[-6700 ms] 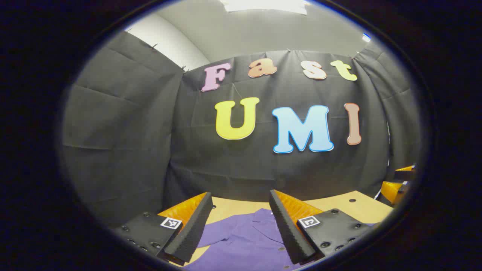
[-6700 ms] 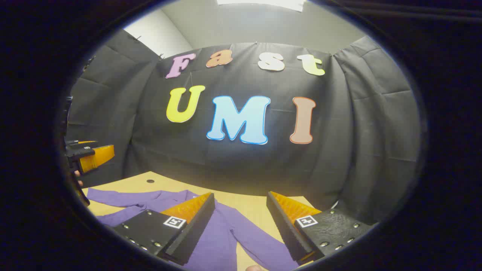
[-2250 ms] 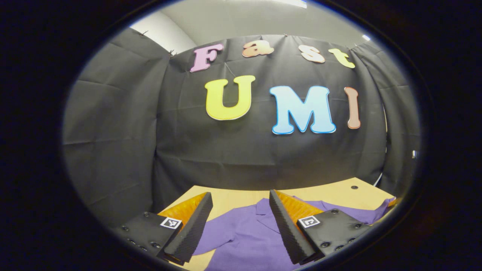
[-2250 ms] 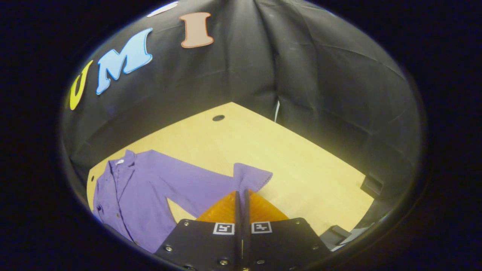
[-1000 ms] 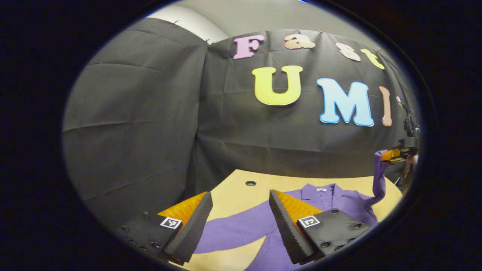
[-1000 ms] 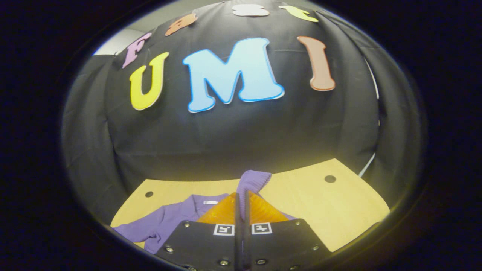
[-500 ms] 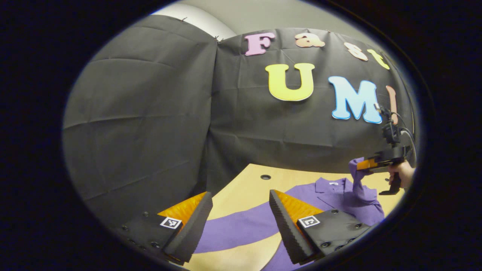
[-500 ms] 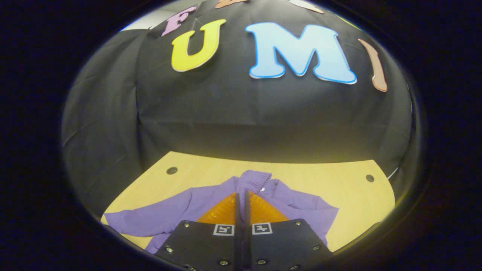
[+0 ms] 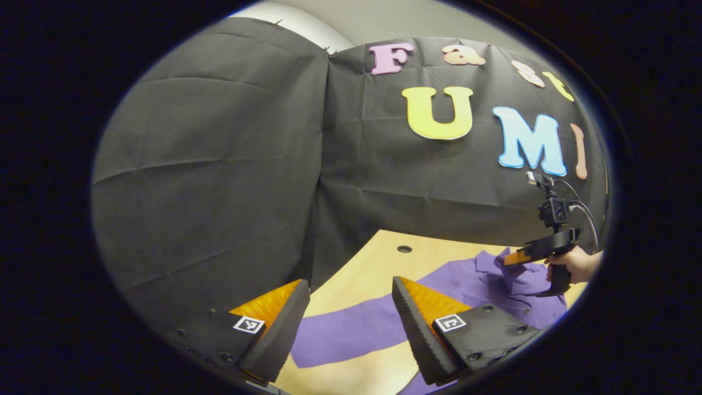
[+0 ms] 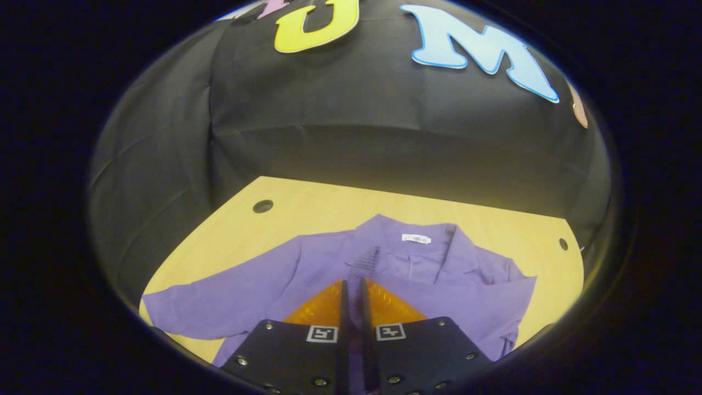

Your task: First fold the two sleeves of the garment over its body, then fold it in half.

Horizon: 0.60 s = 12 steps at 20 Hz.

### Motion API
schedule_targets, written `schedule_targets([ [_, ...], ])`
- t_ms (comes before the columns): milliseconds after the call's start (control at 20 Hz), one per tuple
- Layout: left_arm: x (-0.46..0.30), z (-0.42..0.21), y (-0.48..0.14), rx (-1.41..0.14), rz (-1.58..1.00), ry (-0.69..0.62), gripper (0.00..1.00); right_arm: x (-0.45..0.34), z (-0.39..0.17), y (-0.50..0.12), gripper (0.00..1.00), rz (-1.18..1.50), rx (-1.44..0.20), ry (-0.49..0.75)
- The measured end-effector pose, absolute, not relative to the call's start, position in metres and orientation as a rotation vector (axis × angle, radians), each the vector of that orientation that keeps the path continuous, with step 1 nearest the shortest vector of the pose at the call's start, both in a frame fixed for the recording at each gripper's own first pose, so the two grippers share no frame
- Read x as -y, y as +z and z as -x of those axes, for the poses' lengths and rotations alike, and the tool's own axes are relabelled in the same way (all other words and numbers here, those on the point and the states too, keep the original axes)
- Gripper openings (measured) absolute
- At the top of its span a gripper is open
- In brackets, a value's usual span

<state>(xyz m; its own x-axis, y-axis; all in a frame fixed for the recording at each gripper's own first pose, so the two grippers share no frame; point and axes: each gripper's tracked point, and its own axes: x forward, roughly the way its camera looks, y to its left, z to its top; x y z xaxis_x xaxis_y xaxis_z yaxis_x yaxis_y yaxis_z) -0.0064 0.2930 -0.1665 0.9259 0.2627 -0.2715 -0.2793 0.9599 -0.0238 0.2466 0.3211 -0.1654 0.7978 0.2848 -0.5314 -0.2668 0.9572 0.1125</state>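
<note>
Shirt (image 10: 307, 274), purple, is spread on the wooden surface (image 10: 323, 208), collar toward the booth wall. Its right sleeve (image 10: 466, 307) is laid across the chest; the cuff (image 10: 364, 260) is pinched between the pressed-together fingers of the right hand-held gripper (image 10: 352, 285), low over the collar area. In the left gripper view that gripper is seen farther off, held by a hand (image 9: 576, 264). The left hand-held gripper (image 9: 348, 318) is held spread wide above the outstretched left sleeve (image 9: 351, 334), nothing gripped.

No legible text (neck label (image 10: 416, 238) too small).
</note>
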Motion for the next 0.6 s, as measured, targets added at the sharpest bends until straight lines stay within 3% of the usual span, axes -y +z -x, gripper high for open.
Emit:
schedule_targets([
  [50, -0.295, 0.005, -0.170, -0.274, 0.068, 0.281, 0.94, -0.326, -0.243, -0.163, 0.11, -0.027, -0.566, 0.317],
  [150, -0.296, -0.001, -0.178, -0.282, 0.082, 0.282, 0.94, -0.329, -0.235, -0.156, 0.27, 0.001, -0.546, 0.339],
  [300, -0.300, -0.006, -0.192, -0.285, 0.094, 0.296, 0.95, -0.322, -0.224, -0.142, 0.97, 0.058, -0.505, 0.339],
  [600, -0.315, -0.008, -0.244, -0.375, 0.134, 0.380, 0.94, -0.309, -0.193, -0.109, 0.97, 0.058, -0.442, 0.350],
])
